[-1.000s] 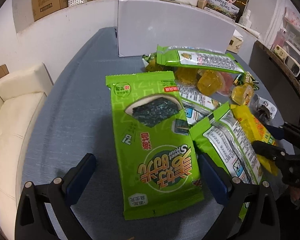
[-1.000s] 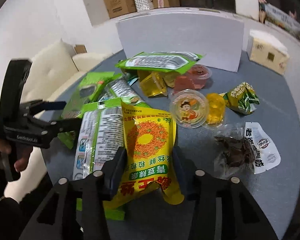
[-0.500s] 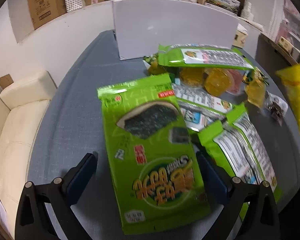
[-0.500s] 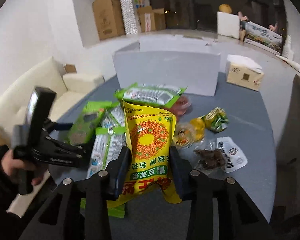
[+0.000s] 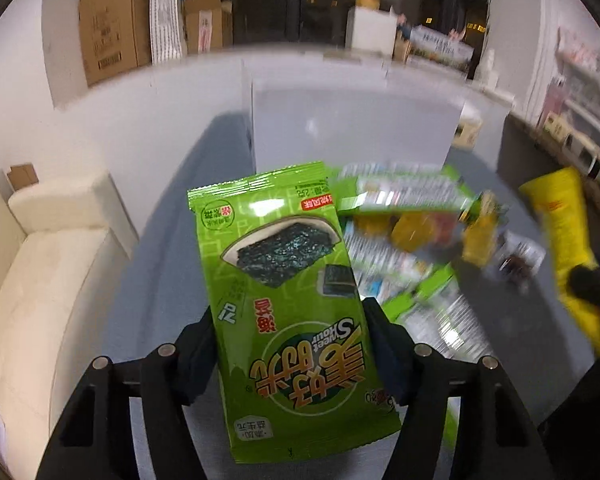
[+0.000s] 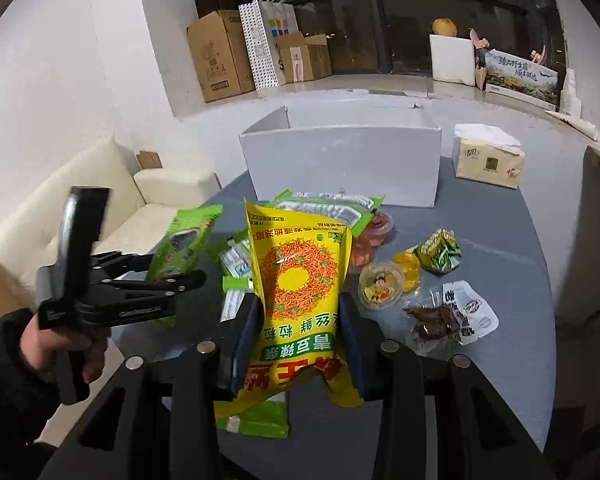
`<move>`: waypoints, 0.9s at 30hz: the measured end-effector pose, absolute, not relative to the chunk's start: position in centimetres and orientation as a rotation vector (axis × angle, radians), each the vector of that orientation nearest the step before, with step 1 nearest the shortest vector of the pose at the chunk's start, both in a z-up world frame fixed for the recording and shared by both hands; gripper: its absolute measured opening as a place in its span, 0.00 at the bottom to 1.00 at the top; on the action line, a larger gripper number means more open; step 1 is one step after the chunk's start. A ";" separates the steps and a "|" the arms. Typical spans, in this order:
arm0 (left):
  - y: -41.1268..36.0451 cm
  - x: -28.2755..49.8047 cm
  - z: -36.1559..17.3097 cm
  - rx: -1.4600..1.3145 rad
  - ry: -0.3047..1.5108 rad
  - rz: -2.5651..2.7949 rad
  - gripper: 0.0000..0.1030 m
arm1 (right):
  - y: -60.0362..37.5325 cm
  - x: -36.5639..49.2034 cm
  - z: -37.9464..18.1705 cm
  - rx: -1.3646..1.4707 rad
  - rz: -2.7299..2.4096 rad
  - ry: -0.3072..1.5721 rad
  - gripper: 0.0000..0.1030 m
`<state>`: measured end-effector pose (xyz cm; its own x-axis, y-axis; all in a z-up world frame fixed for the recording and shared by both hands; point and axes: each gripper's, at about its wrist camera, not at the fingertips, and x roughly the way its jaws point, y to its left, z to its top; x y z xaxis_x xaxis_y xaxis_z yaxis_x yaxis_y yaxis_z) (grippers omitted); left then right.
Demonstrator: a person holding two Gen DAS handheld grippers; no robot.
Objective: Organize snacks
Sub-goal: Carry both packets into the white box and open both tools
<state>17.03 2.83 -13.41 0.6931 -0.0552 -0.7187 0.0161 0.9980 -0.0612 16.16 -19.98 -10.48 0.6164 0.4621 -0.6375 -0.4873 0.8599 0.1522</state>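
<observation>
My left gripper (image 5: 290, 354) is shut on a green seaweed snack bag (image 5: 288, 292) and holds it above the grey table (image 5: 172, 248). The bag and gripper also show at the left of the right wrist view, bag (image 6: 186, 240), gripper (image 6: 152, 276). My right gripper (image 6: 298, 340) is shut on a yellow snack bag (image 6: 296, 280), lifted off the table; it shows at the right of the left wrist view (image 5: 564, 236). An open white box (image 6: 340, 160) stands at the table's far side. Other green packets (image 6: 328, 208), jelly cups (image 6: 381, 285) and small packets lie on the table.
A tissue box (image 6: 488, 160) sits to the right of the white box. A cream sofa (image 6: 80, 204) stands left of the table. Cardboard boxes (image 6: 220, 56) line the ledge behind. A dried-meat packet (image 6: 452, 316) lies near the table's right edge.
My left gripper closed on the seaweed bag and lifted it off the table. My right gripper raised the yellow bag higher.
</observation>
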 end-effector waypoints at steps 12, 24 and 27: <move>2.5 26.7 -2.3 -0.038 0.602 -0.117 0.69 | -17.9 25.5 -3.3 -0.026 0.521 0.575 0.42; 4.1 41.1 -2.2 -0.018 0.643 -0.070 0.73 | -15.4 40.2 -1.2 -0.064 0.428 0.597 0.42; 4.5 42.8 -4.1 -0.031 0.699 -0.089 0.88 | -15.2 42.5 -2.2 -0.050 0.424 0.645 0.47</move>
<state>42.78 4.46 -4.07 0.7622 -0.0918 -0.6408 0.0710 0.9958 -0.0582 42.53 -15.19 -2.21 0.7167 0.3677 -0.5926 -0.3985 0.9133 0.0847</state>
